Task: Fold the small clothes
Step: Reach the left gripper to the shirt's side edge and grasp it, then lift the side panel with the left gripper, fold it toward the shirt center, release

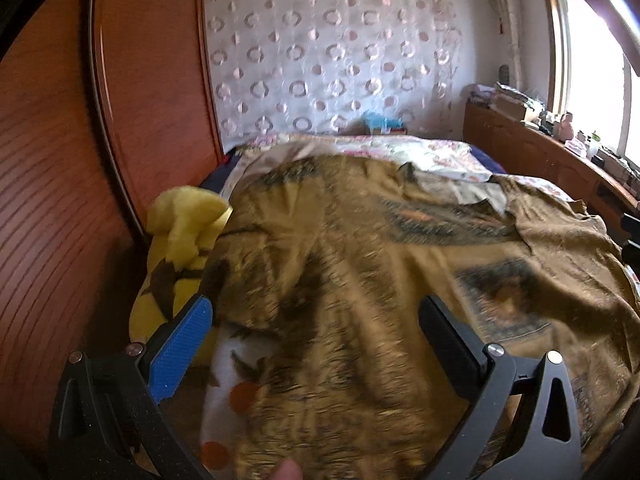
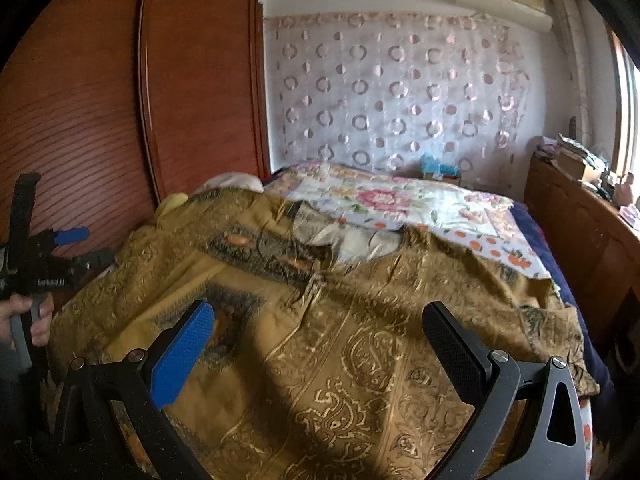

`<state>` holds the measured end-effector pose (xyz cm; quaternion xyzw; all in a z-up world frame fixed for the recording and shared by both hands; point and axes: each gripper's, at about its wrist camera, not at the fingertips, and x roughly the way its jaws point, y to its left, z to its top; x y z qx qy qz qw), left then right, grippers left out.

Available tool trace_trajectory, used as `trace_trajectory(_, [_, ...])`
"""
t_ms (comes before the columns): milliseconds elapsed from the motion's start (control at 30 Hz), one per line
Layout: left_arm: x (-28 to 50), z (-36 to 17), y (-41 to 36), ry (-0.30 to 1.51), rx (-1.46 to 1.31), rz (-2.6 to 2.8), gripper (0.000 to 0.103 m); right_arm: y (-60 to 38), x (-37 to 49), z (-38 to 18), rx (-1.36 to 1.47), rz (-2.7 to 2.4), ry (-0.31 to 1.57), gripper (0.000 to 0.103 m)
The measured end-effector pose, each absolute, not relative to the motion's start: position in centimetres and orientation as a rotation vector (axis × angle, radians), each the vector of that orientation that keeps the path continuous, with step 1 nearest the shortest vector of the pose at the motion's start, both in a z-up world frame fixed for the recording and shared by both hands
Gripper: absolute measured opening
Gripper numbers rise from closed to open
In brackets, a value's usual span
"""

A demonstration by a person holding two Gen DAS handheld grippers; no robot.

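Bedroom scene, with a bed (image 2: 532,232) running away from both cameras toward a wall hung with a sheer curtain (image 2: 400,92) patterned in pink rings. Nearest the left wrist camera, the left gripper (image 1: 316,320) hovers with its jaws spread wide and nothing between them, one finger faced in blue, the other black. Directly beneath and beyond it lies the garment (image 1: 360,260), a mustard-brown piece with dark feathery markings, blurred in this view, spread over the near half of the bed. A yellow plush toy (image 1: 180,232) sits at the garment's left edge, against a reddish wooden wardrobe (image 1: 60,160). In the right wrist view, the right gripper (image 2: 318,320) is likewise wide open and empty, poised above the same garment (image 2: 360,360), whose gold paisley pattern shows clearly here. Beyond the garment lies a floral quilt (image 2: 400,204). At the far left of this view the left gripper (image 2: 82,246) appears from the side, held by the person's hand (image 2: 30,320). A wooden cabinet (image 2: 580,232) stands along the right, under a bright window (image 1: 592,80).
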<state>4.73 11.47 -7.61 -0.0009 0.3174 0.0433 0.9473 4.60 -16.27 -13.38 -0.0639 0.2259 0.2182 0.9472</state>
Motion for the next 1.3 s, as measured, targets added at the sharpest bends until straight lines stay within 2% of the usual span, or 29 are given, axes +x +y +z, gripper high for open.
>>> trace_trajectory(133, [5.6,-8.5,13.5,0.678,-0.010,0.097,0.103,-16.2,4.5,-13.4,-0.146,0.452,0.481,0.103])
trace_trajectory(367, [8.0,-9.6,16.8,0.753,-0.029,0.093,0.085,-16.1,4.3,-12.8,-0.163,0.464,0.498,0.103])
trace_trajectory(567, [10.6,-11.3,18.5,0.862,-0.018,0.072,0.083,-14.5,4.7,-13.3,-0.236,0.484,0.504,0.103])
trace_trajectory(633, [11.0,-11.5,18.6,0.874,-0.031,0.048,0.078,-14.1,4.9,-13.4,-0.256,0.492,0.515,0.103])
trace_trajectory(700, [11.4,-11.8,18.8,0.893,-0.066,0.019,0.057,-13.5,4.9,-13.5,-0.265,0.504,0.521,0.103])
trace_trajectory(833, [11.8,-11.8,18.6,0.923,-0.044,-0.008,0.038,-13.0,4.2,-13.7,-0.293,0.518,0.518,0.103])
trace_trajectory(900, [11.8,-11.5,18.3,0.926,-0.014,0.013,0.021,-12.9,3.5,-13.9,-0.319,0.516,0.514,0.103])
trace_trajectory(1100, [11.4,-9.5,18.1,0.891,-0.028,0.012,0.005,-13.5,2.7,-14.1,-0.305,0.525,0.524,0.103])
trace_trajectory(1300, [11.5,-4.9,16.2,0.765,-0.015,-0.020,0.003,-13.7,1.9,-13.9,-0.304,0.527,0.515,0.103])
